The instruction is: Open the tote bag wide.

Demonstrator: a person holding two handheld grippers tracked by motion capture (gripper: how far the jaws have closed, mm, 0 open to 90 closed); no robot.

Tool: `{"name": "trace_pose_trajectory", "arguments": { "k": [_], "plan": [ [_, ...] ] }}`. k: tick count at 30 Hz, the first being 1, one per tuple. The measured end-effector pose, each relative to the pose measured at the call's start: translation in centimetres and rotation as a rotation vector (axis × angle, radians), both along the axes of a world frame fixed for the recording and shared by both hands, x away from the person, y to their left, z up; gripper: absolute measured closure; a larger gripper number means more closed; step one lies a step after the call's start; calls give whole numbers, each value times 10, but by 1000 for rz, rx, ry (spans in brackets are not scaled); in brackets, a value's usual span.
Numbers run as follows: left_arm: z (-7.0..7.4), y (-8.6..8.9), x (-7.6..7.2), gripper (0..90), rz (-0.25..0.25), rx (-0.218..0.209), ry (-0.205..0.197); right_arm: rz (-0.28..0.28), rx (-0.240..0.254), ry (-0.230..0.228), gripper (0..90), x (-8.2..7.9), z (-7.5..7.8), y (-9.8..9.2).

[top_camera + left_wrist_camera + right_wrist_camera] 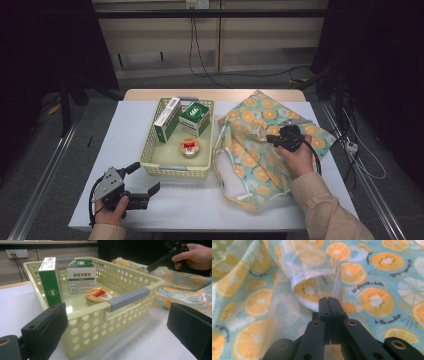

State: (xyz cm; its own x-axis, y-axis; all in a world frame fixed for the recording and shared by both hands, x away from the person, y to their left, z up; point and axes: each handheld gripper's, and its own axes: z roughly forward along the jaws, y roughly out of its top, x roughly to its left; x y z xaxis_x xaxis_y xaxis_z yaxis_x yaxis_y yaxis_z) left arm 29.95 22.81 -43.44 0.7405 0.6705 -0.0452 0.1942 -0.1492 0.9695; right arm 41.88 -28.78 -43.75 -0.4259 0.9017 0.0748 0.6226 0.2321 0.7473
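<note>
A cloth bag printed with orange and kiwi slices lies crumpled on the right of the white table. My right gripper rests on it, jaws pressed together on the bag's white strap, which runs straight into the tips. My left gripper sits low at the table's front left, open and empty, facing the near wall of a pale yellow perforated basket. In the left gripper view its jaws stand wide on either side of that basket, and the right gripper shows far off above the bag.
The basket holds a tall green and white box, a squarer green and white box and a round tin with a red label. Cables hang on the wall behind. Table edges lie close to the left hand.
</note>
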Motion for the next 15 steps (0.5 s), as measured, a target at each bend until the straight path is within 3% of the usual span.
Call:
{"name": "trace_pose_trajectory", "arguments": {
  "k": [3,5,10,15],
  "plan": [
    [0,0,0,28,1,0,0,4,-2,3,900,0,-3,2],
    [0,1,0,28,3,1,0,9,-32,-5,900,-1,-5,4],
    [0,1,0,28,4,-3,0,4,-8,12,854,-5,-7,3],
    [0,0,-1,28,7,-12,0,4,-23,-23,834,-13,1,2]
  ]
}}
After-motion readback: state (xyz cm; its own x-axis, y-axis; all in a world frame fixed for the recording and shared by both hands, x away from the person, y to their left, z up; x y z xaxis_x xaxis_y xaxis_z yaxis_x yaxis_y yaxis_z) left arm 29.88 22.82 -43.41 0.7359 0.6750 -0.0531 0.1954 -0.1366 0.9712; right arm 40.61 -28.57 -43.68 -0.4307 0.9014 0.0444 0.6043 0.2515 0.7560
